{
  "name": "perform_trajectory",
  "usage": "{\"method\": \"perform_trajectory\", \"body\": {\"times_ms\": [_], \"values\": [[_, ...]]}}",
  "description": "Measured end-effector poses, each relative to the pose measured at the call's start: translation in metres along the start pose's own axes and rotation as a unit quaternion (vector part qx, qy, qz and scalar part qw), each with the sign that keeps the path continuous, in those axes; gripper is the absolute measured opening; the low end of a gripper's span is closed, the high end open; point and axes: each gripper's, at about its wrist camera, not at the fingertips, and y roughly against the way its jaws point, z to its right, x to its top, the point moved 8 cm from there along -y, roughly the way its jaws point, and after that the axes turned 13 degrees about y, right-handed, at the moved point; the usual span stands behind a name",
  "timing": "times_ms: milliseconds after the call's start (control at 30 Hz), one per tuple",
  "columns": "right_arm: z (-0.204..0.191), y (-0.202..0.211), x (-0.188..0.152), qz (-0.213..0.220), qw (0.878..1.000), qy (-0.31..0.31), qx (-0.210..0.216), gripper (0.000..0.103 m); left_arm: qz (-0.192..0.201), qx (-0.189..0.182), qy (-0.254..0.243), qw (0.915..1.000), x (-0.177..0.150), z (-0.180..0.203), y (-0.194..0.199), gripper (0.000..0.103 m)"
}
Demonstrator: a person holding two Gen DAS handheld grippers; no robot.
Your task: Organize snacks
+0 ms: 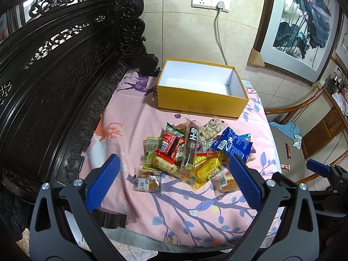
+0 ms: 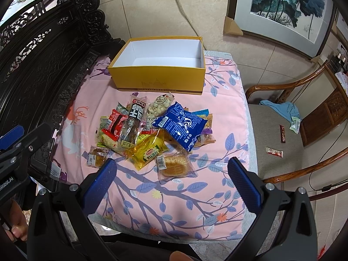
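Observation:
A heap of snack packets (image 1: 191, 152) (image 2: 152, 130) lies on a pink cloth, with a blue bag (image 1: 232, 144) (image 2: 181, 125), a yellow packet (image 1: 208, 169) (image 2: 150, 151), a dark long stick pack (image 1: 191, 145) (image 2: 132, 121) and a bread pack (image 2: 174, 165) among them. Behind the heap stands an open yellow box (image 1: 202, 102) (image 2: 161, 82), white and bare inside. My left gripper (image 1: 174, 165) is open, held above the cloth just short of the heap. My right gripper (image 2: 171, 167) is open too, its fingers straddling the bread pack from above.
A dark carved wooden bench back (image 1: 54, 76) runs along the left. To the right is a wooden chair (image 2: 293, 130) with a blue cloth (image 2: 280, 108) and loose small snack packets (image 2: 274, 151) on its seat. A framed painting (image 1: 300, 21) leans on the tiled wall.

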Motion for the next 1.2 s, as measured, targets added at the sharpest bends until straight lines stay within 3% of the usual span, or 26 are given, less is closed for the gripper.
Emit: {"method": "perform_trajectory", "body": {"times_ms": [800,1000,1200], "values": [[0.002,-0.013,-0.001,-0.008,1.000,-0.002,0.003,0.102,-0.013,0.002,-0.003,0.9999,0.003,0.003,-0.013,0.101],[0.012,-0.020,-0.004,0.001,1.000,0.007,0.000,0.102,0.000,0.005,0.010,0.9999,0.008,-0.007,-0.021,0.101],[0.020,-0.045,-0.014,0.024,0.998,0.045,0.032,0.102,0.008,0.021,0.023,0.9995,0.005,-0.027,-0.037,0.101]]}}
